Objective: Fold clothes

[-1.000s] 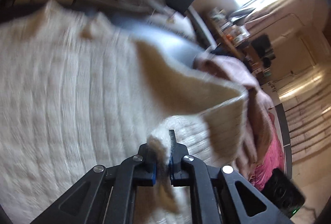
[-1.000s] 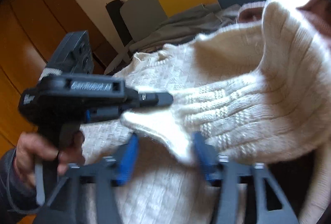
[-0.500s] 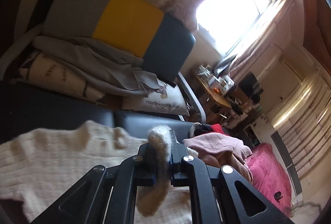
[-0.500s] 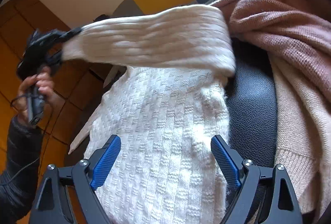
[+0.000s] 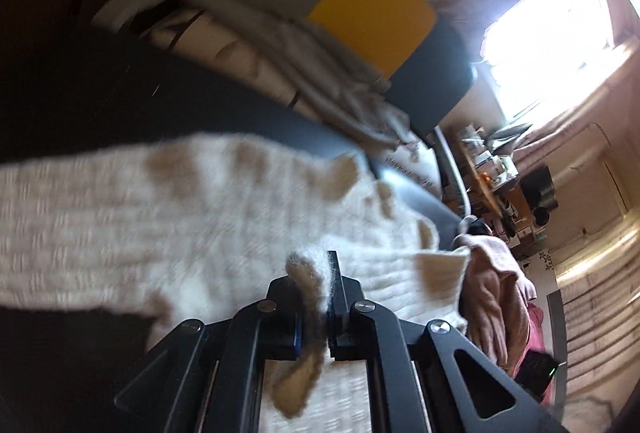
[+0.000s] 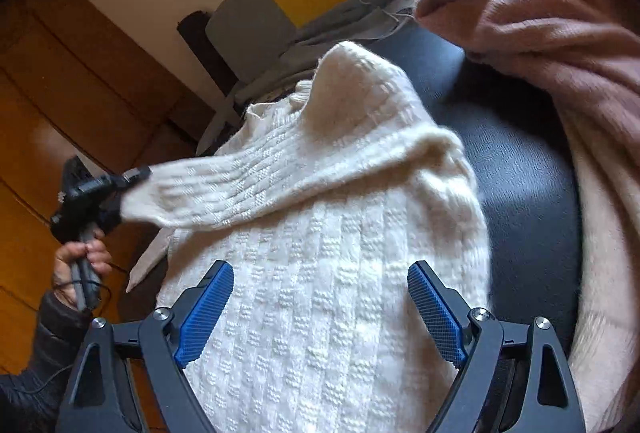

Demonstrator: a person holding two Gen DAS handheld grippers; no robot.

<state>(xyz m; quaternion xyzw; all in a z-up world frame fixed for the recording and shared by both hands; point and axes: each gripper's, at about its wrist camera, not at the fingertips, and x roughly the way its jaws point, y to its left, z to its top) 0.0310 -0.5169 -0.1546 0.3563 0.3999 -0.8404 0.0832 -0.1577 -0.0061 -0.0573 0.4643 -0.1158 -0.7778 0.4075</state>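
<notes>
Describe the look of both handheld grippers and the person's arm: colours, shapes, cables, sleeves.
Both grippers, left gripper and right gripper, have black angular linkages with silver bolts. The right's fingers carry ribbed blue pads. A bare hand emerges from a dark puffy sleeve; a thin cable loops beside it.

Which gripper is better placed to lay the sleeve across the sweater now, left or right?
Left. The left gripper is shut on the sleeve cuff and holds it over the sweater. The right gripper is open and holds nothing.
</notes>
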